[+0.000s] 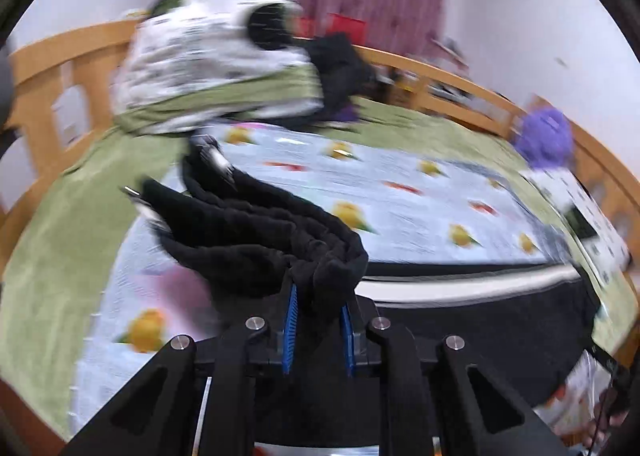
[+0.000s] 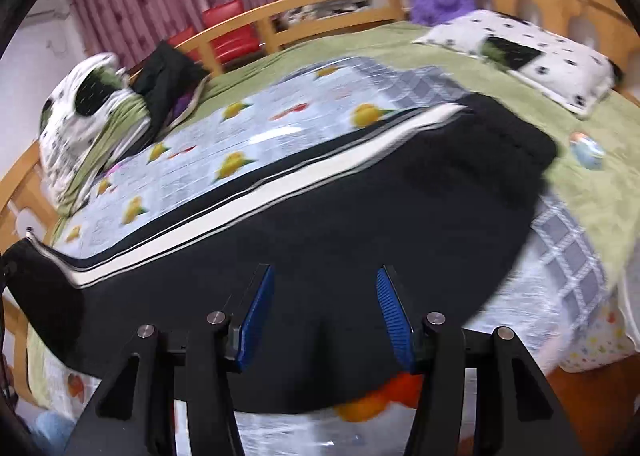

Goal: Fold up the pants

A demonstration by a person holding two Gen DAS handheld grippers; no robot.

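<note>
1. Left gripper (image 1: 318,330) is clamping a bunched end of the black pants (image 1: 256,232), lifting it above the fruit-print sheet (image 1: 420,195).
2. Pants body (image 2: 360,215) is lying flat along the near edge of the bed, white side stripe (image 2: 240,207) facing inward.
3. Right gripper (image 2: 326,316) is hovering over the pants, jaws wide apart, gripping nothing.

Pants (image 2: 360,215): black, white side stripe, lying spread across the bed.
End: hanging bunched up, lifted.
</note>
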